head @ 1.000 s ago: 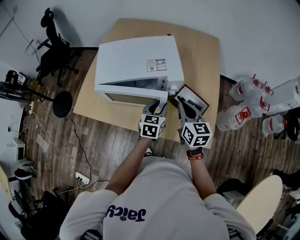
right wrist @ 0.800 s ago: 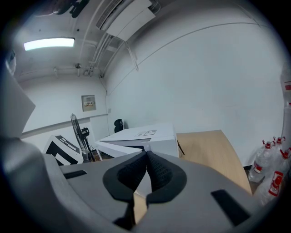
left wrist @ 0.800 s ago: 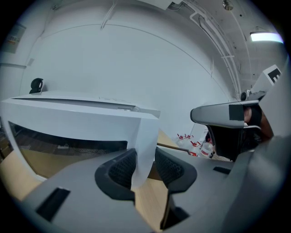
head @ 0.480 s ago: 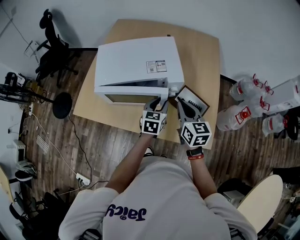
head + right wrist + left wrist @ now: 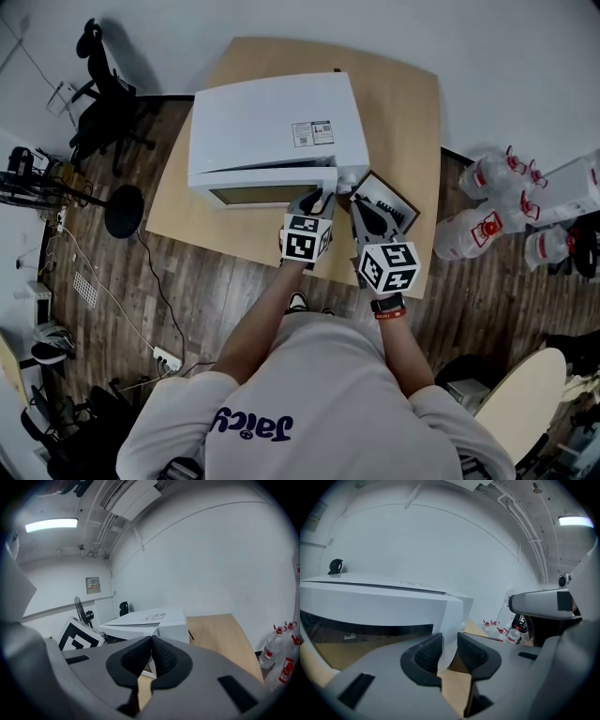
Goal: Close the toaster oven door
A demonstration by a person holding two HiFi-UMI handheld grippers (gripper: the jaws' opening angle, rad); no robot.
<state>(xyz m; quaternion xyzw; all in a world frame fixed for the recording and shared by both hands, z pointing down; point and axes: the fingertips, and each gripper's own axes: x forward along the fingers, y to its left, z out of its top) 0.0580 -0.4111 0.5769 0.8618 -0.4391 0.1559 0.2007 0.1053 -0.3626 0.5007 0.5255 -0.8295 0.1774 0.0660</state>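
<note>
A white toaster oven [image 5: 267, 122] stands on a light wooden table [image 5: 412, 122]. Its door [image 5: 267, 176] hangs part-way open, with a dark gap under its front edge. My left gripper [image 5: 319, 199] is at the door's right corner. In the left gripper view the white door edge [image 5: 447, 620] runs between the pads of the left gripper [image 5: 449, 651], whose jaws are closing on it. My right gripper [image 5: 361, 208] hovers just right of the oven, above a black-framed flat object [image 5: 389, 199]. The right gripper [image 5: 151, 656] has its pads together with nothing between them.
Large water bottles [image 5: 478, 230] lie on the wooden floor to the right of the table. A black office chair [image 5: 103, 94] and a floor fan [image 5: 124, 208] stand to the left. Cables run across the floor near the table's left side.
The door has swung up toward the oven body, narrowing the opening. My left gripper rose and moved in with it. The right gripper has barely moved.
</note>
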